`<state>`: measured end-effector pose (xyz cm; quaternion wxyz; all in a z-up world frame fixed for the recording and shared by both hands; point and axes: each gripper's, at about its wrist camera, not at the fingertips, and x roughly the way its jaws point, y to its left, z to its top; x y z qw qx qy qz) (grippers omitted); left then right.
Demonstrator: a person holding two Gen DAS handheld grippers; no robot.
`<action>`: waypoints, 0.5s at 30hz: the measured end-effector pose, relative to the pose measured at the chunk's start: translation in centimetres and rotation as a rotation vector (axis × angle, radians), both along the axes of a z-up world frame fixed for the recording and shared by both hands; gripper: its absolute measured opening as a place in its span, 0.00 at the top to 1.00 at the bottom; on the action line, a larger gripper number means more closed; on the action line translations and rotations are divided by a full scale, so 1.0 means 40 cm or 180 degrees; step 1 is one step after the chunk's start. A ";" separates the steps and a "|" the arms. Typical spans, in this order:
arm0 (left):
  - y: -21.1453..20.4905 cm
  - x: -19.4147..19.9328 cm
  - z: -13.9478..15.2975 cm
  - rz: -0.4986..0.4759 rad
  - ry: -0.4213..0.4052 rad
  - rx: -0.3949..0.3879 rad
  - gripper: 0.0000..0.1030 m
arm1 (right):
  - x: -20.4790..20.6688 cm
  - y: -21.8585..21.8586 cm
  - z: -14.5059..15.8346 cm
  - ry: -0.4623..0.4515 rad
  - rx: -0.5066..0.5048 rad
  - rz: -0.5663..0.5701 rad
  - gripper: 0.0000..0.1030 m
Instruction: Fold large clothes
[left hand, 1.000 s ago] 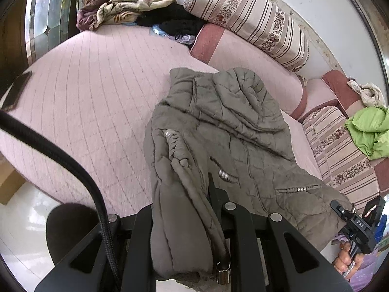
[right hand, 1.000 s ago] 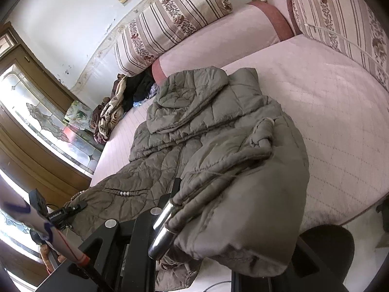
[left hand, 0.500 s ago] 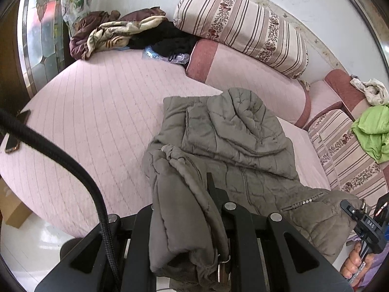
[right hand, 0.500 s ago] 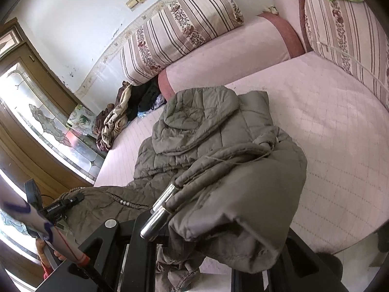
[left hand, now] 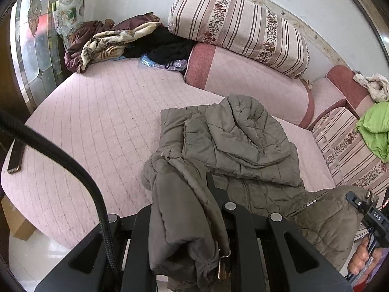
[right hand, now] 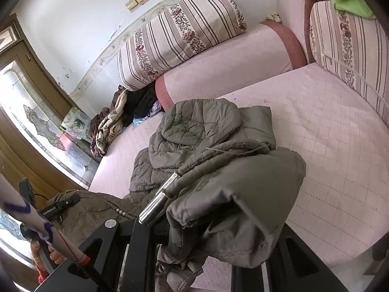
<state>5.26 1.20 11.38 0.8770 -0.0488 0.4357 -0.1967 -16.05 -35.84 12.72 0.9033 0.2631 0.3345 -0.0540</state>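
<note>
My left gripper [left hand: 209, 221] and right gripper [right hand: 199, 221] each clench a hem corner of the jacket [left hand: 240, 143]; its length runs away toward the upper frame across the bed [left hand: 102, 112], hood farthest.

Olive-grey quilted hooded jacket [left hand: 243, 143], hood up on pink bed, near corners bunched and lifted

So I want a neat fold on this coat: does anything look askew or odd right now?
Yes. The olive quilted coat is bunched, not flat: its hood flops over the body, and the ends clamped in the left tongs and right tongs hang in crumpled wads. A loose thread trails across the fabric.
</note>
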 end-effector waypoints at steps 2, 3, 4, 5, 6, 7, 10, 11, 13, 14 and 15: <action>-0.010 0.009 0.005 -0.0021 -0.0032 0.0047 0.84 | 0.014 -0.003 0.004 0.0013 -0.0028 -0.0028 0.80; -0.016 0.014 0.008 -0.0031 -0.0050 0.0075 0.84 | 0.021 -0.004 0.006 0.0019 -0.0033 -0.0040 0.80; -0.022 0.019 0.011 -0.0040 -0.0070 0.0105 0.84 | 0.027 -0.006 0.008 0.0022 -0.0036 -0.0053 0.80; -0.027 0.023 0.013 -0.0044 -0.0082 0.0123 0.84 | 0.032 -0.007 0.010 0.0025 -0.0036 -0.0067 0.80; -0.035 0.027 0.016 -0.0054 -0.0104 0.0150 0.84 | 0.038 -0.009 0.011 0.0028 -0.0034 -0.0084 0.80; -0.040 0.030 0.018 -0.0061 -0.0120 0.0168 0.84 | 0.043 -0.010 0.011 0.0029 -0.0030 -0.0095 0.80; -0.057 0.041 0.023 -0.0085 -0.0168 0.0236 0.84 | 0.060 -0.015 0.011 0.0046 -0.0034 -0.0123 0.80; -0.063 0.045 0.024 -0.0094 -0.0184 0.0256 0.84 | 0.066 -0.016 0.011 0.0051 -0.0038 -0.0128 0.80; -0.073 0.054 0.024 -0.0102 -0.0204 0.0287 0.84 | 0.080 -0.020 0.011 0.0059 -0.0042 -0.0137 0.80; -0.078 0.061 0.025 -0.0105 -0.0211 0.0301 0.84 | 0.085 -0.021 0.011 0.0062 -0.0046 -0.0141 0.80; -0.080 0.067 0.025 -0.0109 -0.0215 0.0310 0.84 | 0.090 -0.022 0.012 0.0065 -0.0047 -0.0146 0.80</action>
